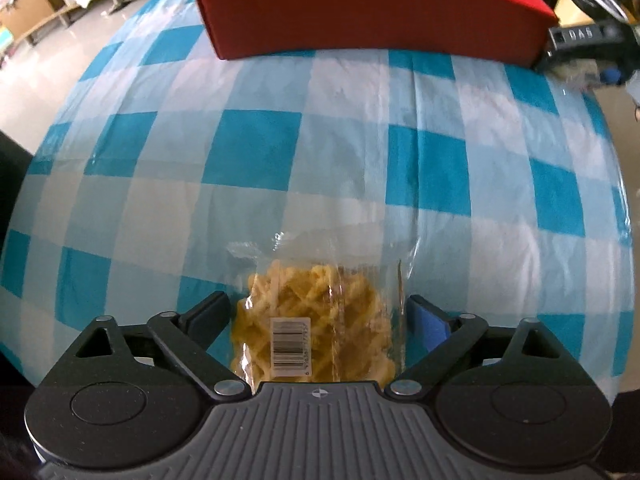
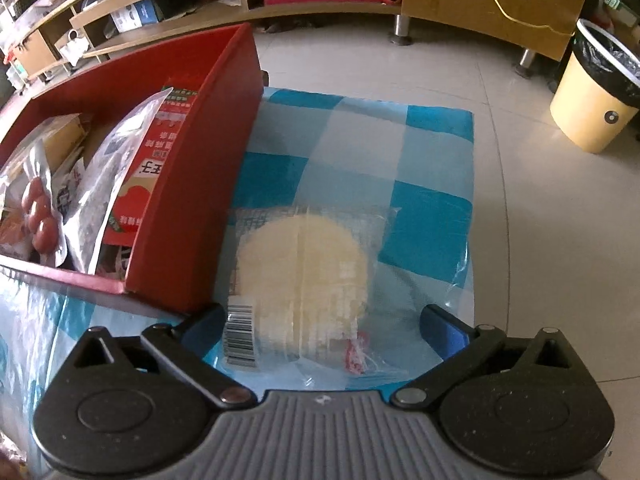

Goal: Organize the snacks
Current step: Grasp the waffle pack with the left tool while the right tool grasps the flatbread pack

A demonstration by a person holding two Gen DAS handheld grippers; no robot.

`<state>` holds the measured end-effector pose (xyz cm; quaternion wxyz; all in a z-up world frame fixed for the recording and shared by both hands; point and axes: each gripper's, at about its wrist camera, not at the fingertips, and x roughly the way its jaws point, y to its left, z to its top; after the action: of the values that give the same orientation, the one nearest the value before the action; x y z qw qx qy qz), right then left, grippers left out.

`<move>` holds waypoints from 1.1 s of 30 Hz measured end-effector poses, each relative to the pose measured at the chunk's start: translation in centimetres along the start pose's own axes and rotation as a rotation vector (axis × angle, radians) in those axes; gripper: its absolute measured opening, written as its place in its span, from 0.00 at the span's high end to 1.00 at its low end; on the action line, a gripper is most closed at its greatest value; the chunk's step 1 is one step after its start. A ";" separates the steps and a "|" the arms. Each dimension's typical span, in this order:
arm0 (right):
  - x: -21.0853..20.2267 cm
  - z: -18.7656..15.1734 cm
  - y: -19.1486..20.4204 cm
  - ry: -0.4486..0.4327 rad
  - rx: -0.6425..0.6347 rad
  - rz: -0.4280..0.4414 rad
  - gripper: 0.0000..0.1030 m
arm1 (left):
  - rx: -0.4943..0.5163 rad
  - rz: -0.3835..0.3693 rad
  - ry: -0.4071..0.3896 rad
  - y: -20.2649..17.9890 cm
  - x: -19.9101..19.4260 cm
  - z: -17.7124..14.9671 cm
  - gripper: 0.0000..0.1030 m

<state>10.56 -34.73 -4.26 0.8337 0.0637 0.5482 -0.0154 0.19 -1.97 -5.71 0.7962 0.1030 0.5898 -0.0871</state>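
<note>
Directly below the left camera, the black two-finger left gripper (image 1: 318, 312) stood spread wide, pointing steeply down, with a clear plastic bag of yellow lattice-shaped crisps (image 1: 316, 320) lying flat on the blue-and-white checked tablecloth (image 1: 256, 152) between its fingers. Neither pad appeared to press the bag; a sliver of gap showed on each side, so nothing was held. The bag's long axis ran away from the camera, along the fingers, so a closing squeeze would catch it across its narrow width. A white barcode sticker (image 1: 289, 346) sat on it, the digits too small to read.

In the right wrist view, the black right gripper (image 2: 324, 320) was likewise fully spread and empty, straddling a clear-wrapped round pale-yellow cake (image 2: 302, 276) resting on the cloth. That packet lay just beside the outer wall of the red cardboard box (image 2: 192, 208), on the box's right in this view, so the right hand was the nearer one to the box; the crisps lay well apart from it, across several checks of cloth. The packet carried a barcode label (image 2: 240, 330) near the left finger, unreadable. Inside the box, a red-and-white carton (image 2: 148, 160) bore Chinese print I could not make out, beside silvery pouches (image 2: 108, 184).
</note>
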 end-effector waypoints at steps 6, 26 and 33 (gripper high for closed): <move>-0.3 0.0 -0.7 0.003 -0.030 0.046 0.00 | 0.003 -0.009 -0.008 0.3 0.0 -0.7 0.02; -4.6 -6.3 0.8 0.031 -0.041 0.031 0.26 | 0.032 -0.030 -0.007 0.8 -0.2 -1.7 0.03; -7.3 -14.6 8.7 0.059 -0.232 0.094 0.25 | 0.016 -0.020 -0.019 1.3 -0.6 -2.3 0.04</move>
<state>-4.80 -24.66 -2.47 0.8188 -0.0070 0.5671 0.0889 -1.75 -0.15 -5.70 0.7999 0.1025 0.5826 -0.1008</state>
